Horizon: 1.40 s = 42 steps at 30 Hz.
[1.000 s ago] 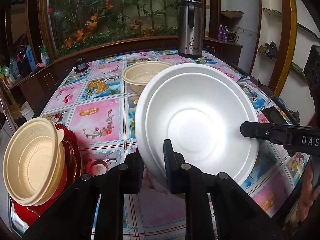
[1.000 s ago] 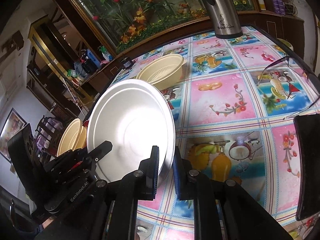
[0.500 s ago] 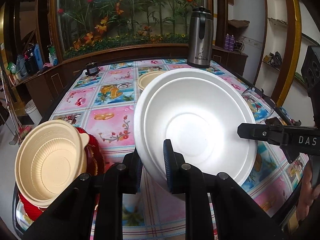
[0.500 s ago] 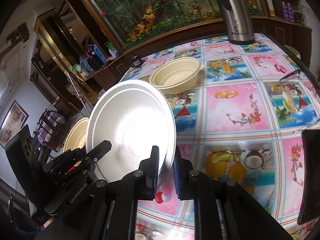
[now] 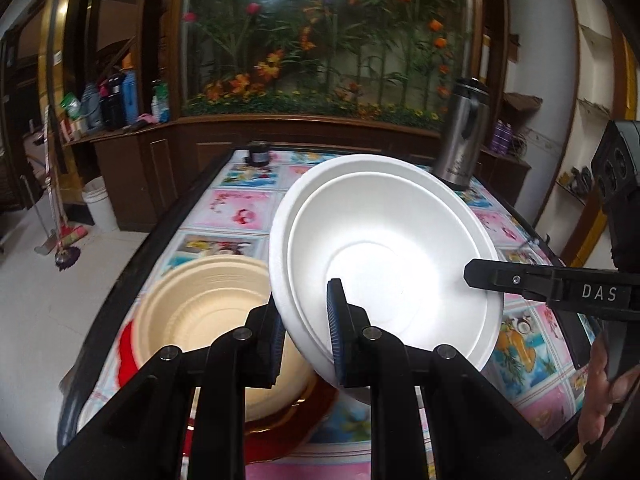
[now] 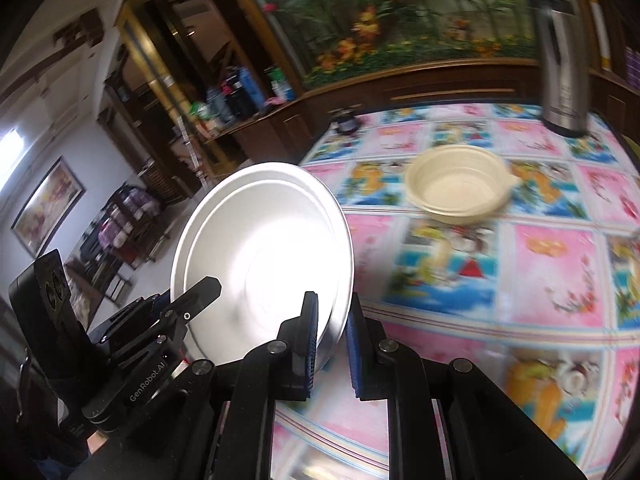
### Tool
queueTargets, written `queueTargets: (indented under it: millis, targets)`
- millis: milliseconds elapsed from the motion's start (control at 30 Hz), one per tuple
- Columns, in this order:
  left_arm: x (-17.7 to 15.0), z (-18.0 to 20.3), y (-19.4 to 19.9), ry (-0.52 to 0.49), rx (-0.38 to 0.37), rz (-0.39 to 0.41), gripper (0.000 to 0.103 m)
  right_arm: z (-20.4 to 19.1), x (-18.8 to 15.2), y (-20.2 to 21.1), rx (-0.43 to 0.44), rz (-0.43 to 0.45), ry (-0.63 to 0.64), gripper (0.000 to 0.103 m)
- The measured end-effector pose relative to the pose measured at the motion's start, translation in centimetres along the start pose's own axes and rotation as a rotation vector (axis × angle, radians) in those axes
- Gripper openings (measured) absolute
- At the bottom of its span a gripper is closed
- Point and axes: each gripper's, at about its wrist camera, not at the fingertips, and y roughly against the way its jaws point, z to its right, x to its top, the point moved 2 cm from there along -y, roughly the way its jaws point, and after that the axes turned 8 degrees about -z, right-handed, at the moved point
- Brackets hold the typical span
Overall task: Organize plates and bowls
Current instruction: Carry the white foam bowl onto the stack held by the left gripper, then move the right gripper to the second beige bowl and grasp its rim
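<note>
**Kid:** Bowls first! What are you holding?

**Me:** I hold a big white foam bowl (image 5: 388, 256) up in the air, tipped on its side. My left gripper (image 5: 306, 336) is pinched tight on its rim at 6 o'clock in the left view. My right gripper (image 6: 332, 344) is pinched tight on the rim too, on the other side of the bowl. So both of my tools are clamped on the same bowl.

**Kid:** Where will it go?

**Me:** I think it goes on the pile. Look at 7 o'clock in the left view. A round cream plastic bowl (image 5: 208, 312) sits there on a shiny red plate (image 5: 296, 428), near the edge of the table with the flowery cloth (image 6: 500, 280). The white bowl hangs just beside it and a bit above it.

**Kid:** Are you done after that?

**Me:** No. Another cream plastic bowl (image 6: 460, 188) sits all alone in the middle of the table, at 1 o'clock in the right view. That one is left to pick up. The tall steel jug (image 5: 460, 136) at the far end is not a dish, so I guess it stays.

**Kid:** So how far are you?

**Me:** About the middle, I think. One pile started, one bowl in my grip, one left.
</note>
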Motion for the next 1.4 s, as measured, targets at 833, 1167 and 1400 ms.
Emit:
queueTargets:
  millis: [833,1167,1400]
  targets:
    - [-2.5,-8.6,-2.7,0.193,0.084,-0.094,0.016,-6.7,0.9,-10.4,0.062,-0.197,0.065,0.016]
    - [-2.5,-9.6,-2.4,0.211,0.101,-0.094,0.018,-6.3,1.0,-9.5,0.08,-0.174,0.055,0.03]
    - [-2.0,-9.7,-0.7,0.222,0.142,-0.036,0.059,-4.3,0.9,-6.9,0.101,-0.119,0.015,0.03]
